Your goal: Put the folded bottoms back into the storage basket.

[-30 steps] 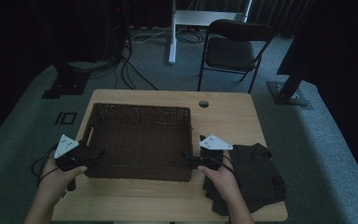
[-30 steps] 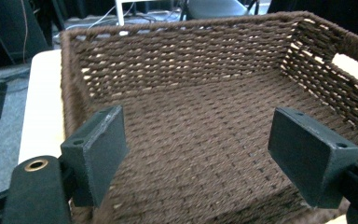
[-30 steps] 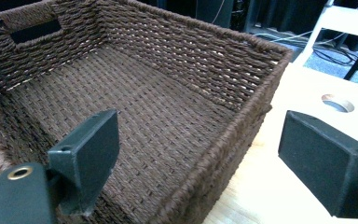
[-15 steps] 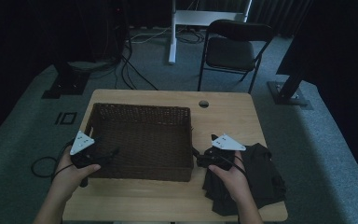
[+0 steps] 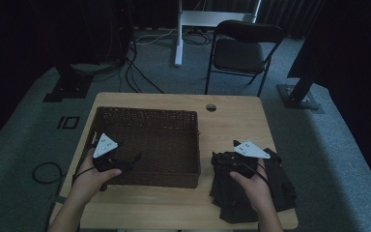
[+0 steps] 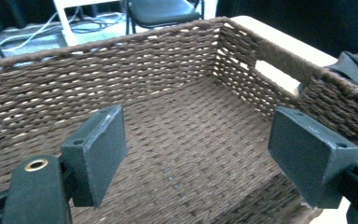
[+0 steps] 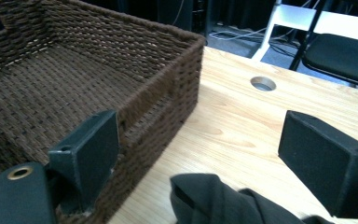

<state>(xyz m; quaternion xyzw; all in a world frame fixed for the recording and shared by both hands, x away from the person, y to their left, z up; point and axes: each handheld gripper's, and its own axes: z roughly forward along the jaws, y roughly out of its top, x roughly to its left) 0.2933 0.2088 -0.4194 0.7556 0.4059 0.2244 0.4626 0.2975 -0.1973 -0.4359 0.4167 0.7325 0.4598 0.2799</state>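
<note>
Lying unpacked at the bench's [image 5: 232,121] four o'clock, dark clothes [image 5: 275,188] await; basket [image 5: 147,116] empty, both tools released: left tool [image 6: 196,154], right tool [image 7: 214,163].

Dim room, grey carpet floor [image 5: 328,159] lying all around a light wooden counter [image 5: 232,121] with a round cable hole [image 5: 211,107]. Black folding chair [image 5: 244,50] standing just behind the counter. White desk frame [image 5: 193,21] sitting farther back, cables [image 5: 140,72] trailing across the floor beside it. Dark curtains [image 5: 348,43] hanging at right, background sinking into shadow.
</note>
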